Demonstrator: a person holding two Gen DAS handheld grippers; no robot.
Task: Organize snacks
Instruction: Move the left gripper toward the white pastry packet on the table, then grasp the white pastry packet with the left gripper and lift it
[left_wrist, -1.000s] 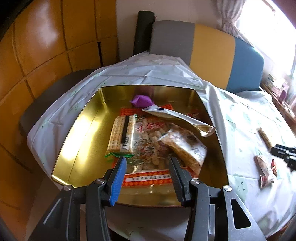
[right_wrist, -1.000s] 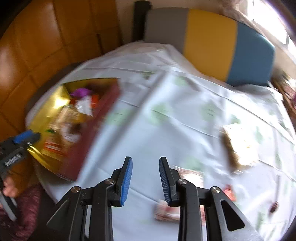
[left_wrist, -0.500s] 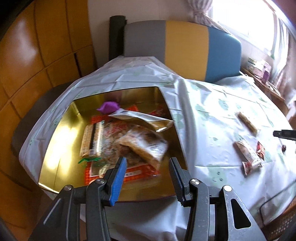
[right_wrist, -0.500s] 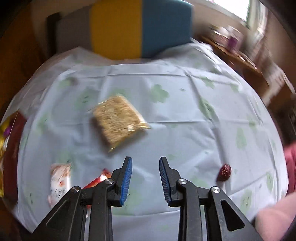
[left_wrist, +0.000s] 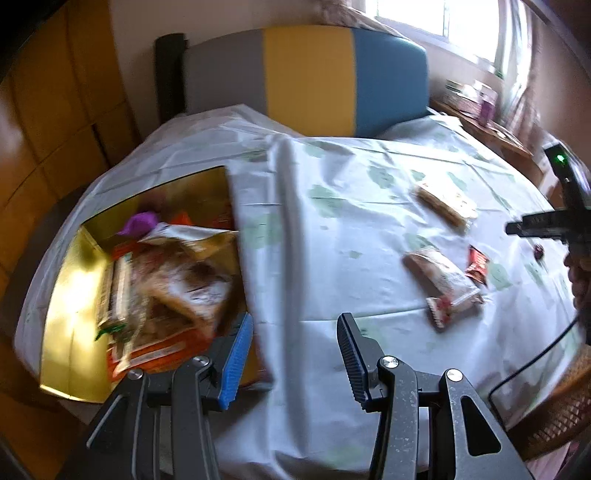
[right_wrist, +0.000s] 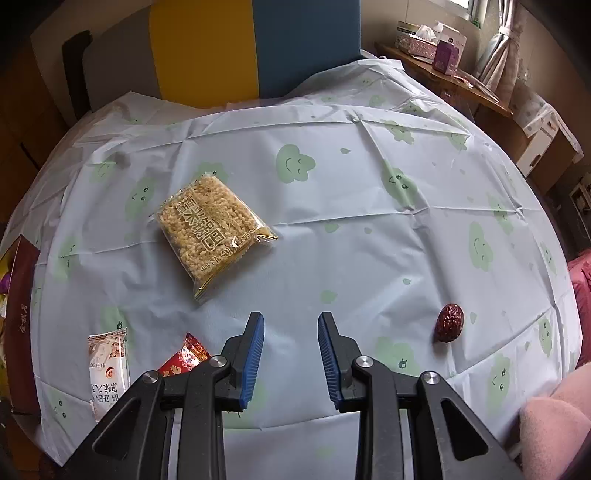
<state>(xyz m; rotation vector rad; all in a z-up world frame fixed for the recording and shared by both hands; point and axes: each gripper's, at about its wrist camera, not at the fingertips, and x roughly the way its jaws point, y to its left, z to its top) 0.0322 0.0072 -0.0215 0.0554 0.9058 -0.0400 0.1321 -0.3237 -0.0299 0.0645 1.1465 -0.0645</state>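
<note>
An open gold-lined box (left_wrist: 70, 295) at the table's left end holds several snack packets. Loose on the cloth lie a rice-cracker packet (right_wrist: 212, 229), a white bar wrapper (right_wrist: 109, 369), a small red packet (right_wrist: 186, 356) and a red date (right_wrist: 448, 322). The same cracker packet (left_wrist: 445, 206), bar (left_wrist: 441, 280) and red packet (left_wrist: 476, 266) show in the left wrist view. My left gripper (left_wrist: 295, 321) hangs open and empty over the cloth by the box's right wall. My right gripper (right_wrist: 290, 321) is open by a narrow gap, empty, above bare cloth between the red packet and the date.
A pale tablecloth (right_wrist: 351, 229) with green cloud prints covers the table. A grey, yellow and blue chair back (left_wrist: 310, 77) stands behind it. A wooden shelf (right_wrist: 443, 81) with boxes runs at the back right. A wicker basket (left_wrist: 554, 406) and a pink sleeve (right_wrist: 554, 424) are at the near right.
My left gripper has swung right, from over the box's middle to its right wall and the cloth. My right gripper swept right from near the box to over the loose snacks, then settled.
</note>
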